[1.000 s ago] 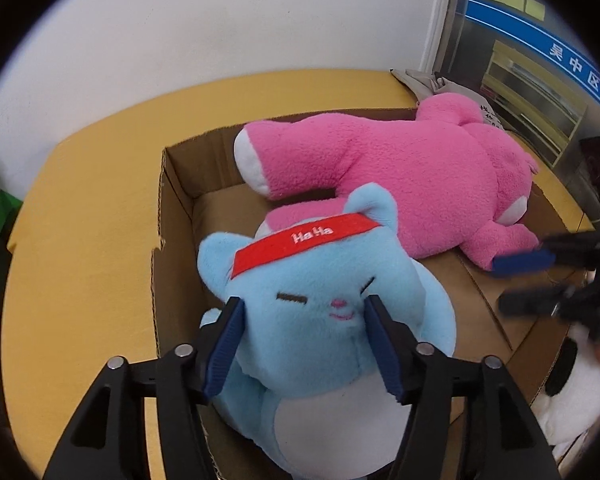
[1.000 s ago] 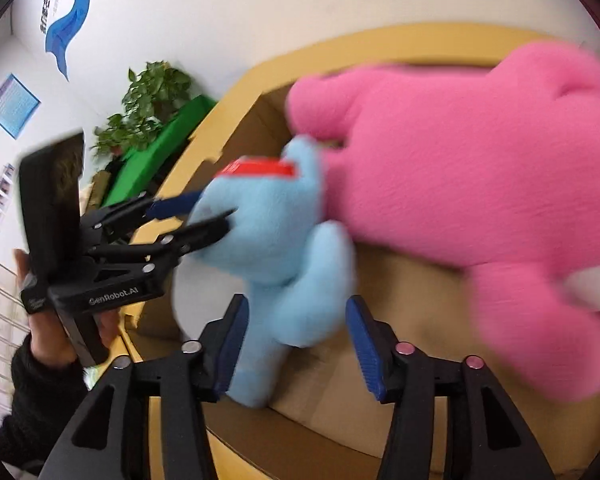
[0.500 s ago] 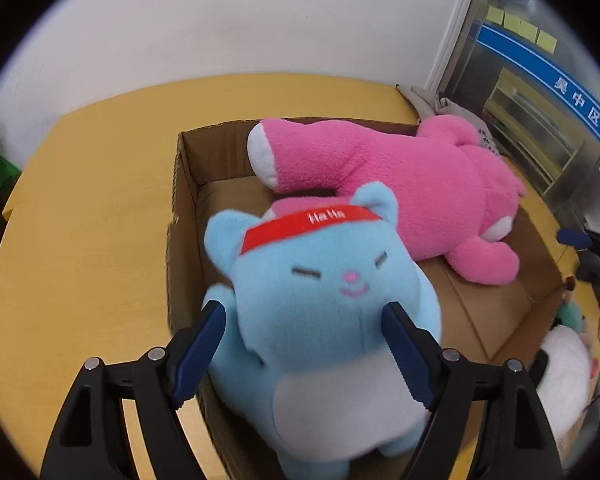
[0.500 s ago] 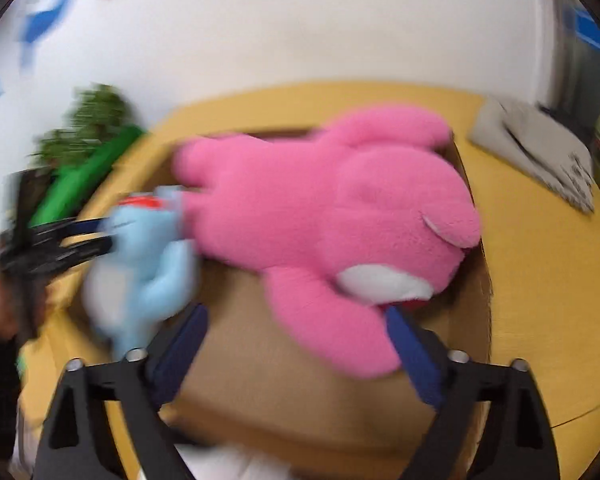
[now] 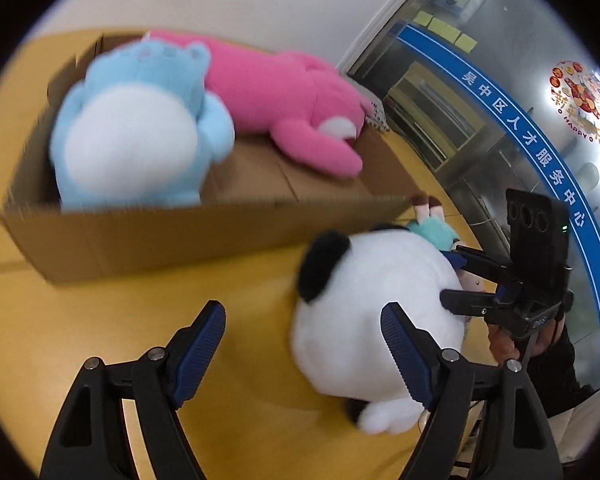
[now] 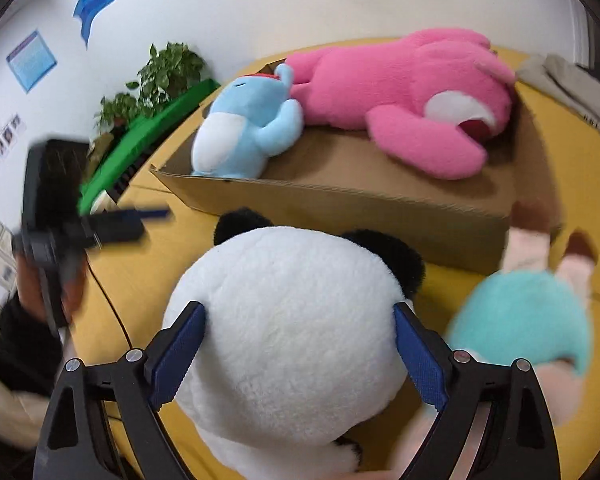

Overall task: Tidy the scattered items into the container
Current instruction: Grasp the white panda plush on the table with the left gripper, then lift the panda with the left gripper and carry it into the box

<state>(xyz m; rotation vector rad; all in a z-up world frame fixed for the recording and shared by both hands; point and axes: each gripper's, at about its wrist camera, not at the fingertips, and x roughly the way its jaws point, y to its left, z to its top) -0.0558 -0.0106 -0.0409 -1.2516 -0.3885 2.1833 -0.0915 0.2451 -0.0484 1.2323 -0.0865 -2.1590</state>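
Straddling the panda (image 6: 284,344) on the table (image 5: 100,320) beside the box (image 6: 340,208), right gripper (image 6: 300,356) is held wide open, left gripper (image 5: 304,344) open and empty; closing, lifting over the wall is called for next.

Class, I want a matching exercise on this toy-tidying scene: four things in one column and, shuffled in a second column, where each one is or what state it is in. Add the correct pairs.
Things
1. blue plush
2. pink plush
3. panda plush
4. left gripper

Places or states
A. on the yellow table, outside the box, between the open fingers of the right gripper
B. open, holding nothing
C. lying stretched along the far side of the cardboard box
D. in the box at its end nearer the potted plant

Pairs: 1-D, 2-C, 3-A, 4-B
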